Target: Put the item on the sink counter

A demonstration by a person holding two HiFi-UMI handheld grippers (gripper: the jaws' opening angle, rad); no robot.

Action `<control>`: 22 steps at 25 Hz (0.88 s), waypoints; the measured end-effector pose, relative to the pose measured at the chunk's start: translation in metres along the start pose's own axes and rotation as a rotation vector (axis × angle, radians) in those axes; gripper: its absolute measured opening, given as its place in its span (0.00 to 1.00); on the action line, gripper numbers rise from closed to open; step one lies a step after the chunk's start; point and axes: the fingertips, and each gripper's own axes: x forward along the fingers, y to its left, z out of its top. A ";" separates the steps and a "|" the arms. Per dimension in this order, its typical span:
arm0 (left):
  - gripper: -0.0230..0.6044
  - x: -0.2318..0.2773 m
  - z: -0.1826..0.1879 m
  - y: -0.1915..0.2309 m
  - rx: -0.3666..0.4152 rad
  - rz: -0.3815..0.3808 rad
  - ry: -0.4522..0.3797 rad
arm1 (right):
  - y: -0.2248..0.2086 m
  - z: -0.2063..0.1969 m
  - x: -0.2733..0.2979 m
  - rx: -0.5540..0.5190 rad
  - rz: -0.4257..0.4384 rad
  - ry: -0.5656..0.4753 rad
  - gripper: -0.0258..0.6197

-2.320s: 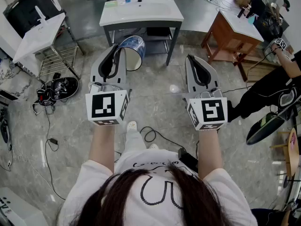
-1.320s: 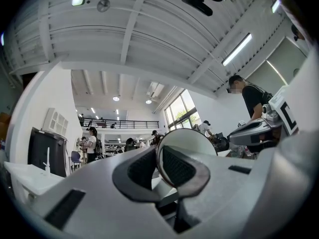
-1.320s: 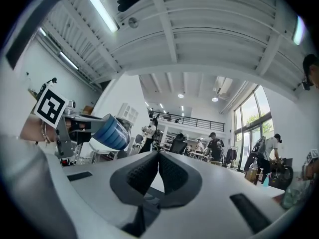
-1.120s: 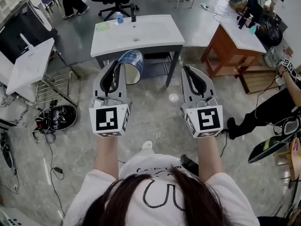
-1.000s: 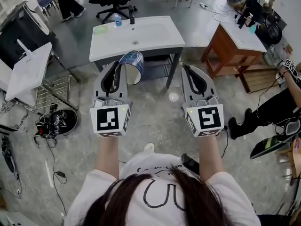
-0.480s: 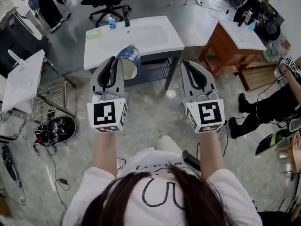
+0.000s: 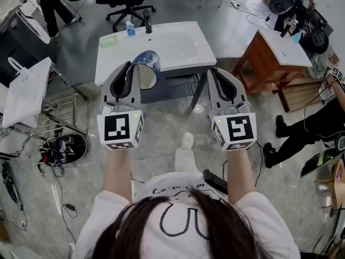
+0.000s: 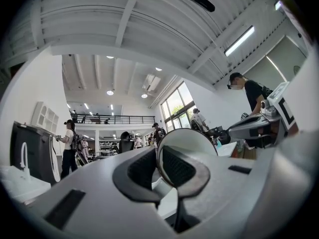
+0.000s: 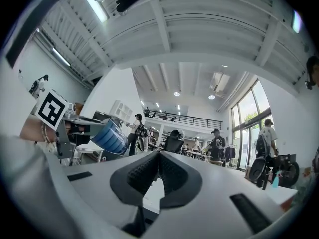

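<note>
Left gripper (image 7: 131, 69) was clamped on the rim of the blue-banded cup (image 7: 145, 68), held on its side just short of the sink counter (image 7: 200, 52) straight ahead; right gripper (image 7: 215, 72) alongside had its jaws together, empty.

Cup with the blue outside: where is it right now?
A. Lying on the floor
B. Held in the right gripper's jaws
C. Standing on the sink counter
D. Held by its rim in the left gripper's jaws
D: the left gripper has its jaws closed on the rim of the cup, which is not set down on the sink counter. The right gripper has its jaws together and empty.
</note>
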 end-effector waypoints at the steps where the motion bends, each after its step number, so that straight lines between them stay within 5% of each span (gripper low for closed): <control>1: 0.12 0.007 -0.001 0.000 0.000 0.004 0.002 | -0.006 -0.002 0.005 0.002 0.000 0.000 0.09; 22: 0.12 0.208 -0.037 0.003 0.004 0.088 0.030 | -0.145 -0.058 0.163 0.048 0.068 -0.031 0.09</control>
